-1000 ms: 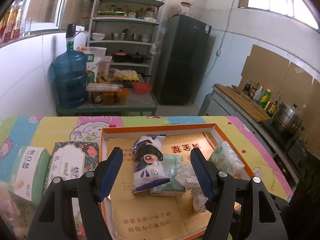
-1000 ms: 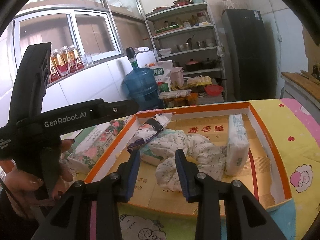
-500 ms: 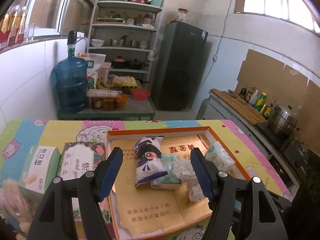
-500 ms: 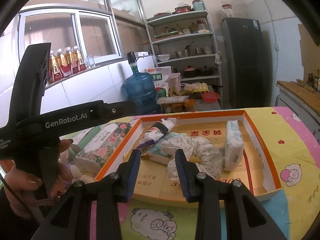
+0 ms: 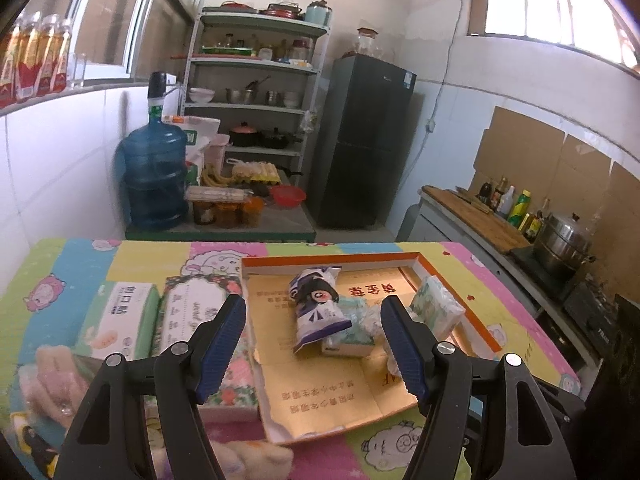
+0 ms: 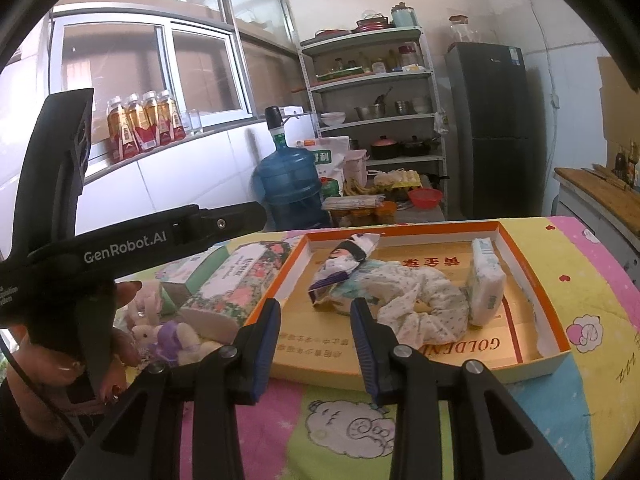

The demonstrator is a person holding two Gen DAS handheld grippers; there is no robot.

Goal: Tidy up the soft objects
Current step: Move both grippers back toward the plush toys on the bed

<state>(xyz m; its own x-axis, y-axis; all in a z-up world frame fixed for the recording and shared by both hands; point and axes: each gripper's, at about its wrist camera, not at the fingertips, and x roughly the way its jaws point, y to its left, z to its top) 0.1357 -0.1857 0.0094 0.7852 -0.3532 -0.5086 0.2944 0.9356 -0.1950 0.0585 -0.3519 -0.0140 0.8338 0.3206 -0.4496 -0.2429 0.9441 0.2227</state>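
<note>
So both tongs are empty right now and hanging back at the near edge of the table. The left gripper (image 5: pixel 312 344) has its jaws spread wide with nothing between them. The right gripper (image 6: pixel 316 336) sits at a narrower gap, also clamping nothing.

The soft stuff is mostly in the orange-rimmed cardboard tray (image 6: pixel 532 272), ahead of both tongs: a purple-and-white snack-style pouch (image 5: pixel 318 304) lying on a teal tissue pack (image 5: pixel 350 330), a crumpled floral cloth (image 6: pixel 424 304) in the middle, and a white tissue pack (image 6: pixel 486 284) on edge along the far-right side.

Outside the tray, off to the left of the left tongs, are a floral tissue box (image 5: pixel 192 312) touching the tray wall and a green tissue box (image 5: pixel 124 316) beside it. A small purple-and-white plush bunny (image 6: pixel 168 332) lies just in front of the person's hand (image 6: pixel 120 320) that holds the left tool.

Judging by the layout, what's left to sort is that left-side group, so the left gripper is the nearer one. The floral box's long axis runs roughly away from the tongs, along the tray wall, so wide jaws would probably need to straddle its short side.
</note>
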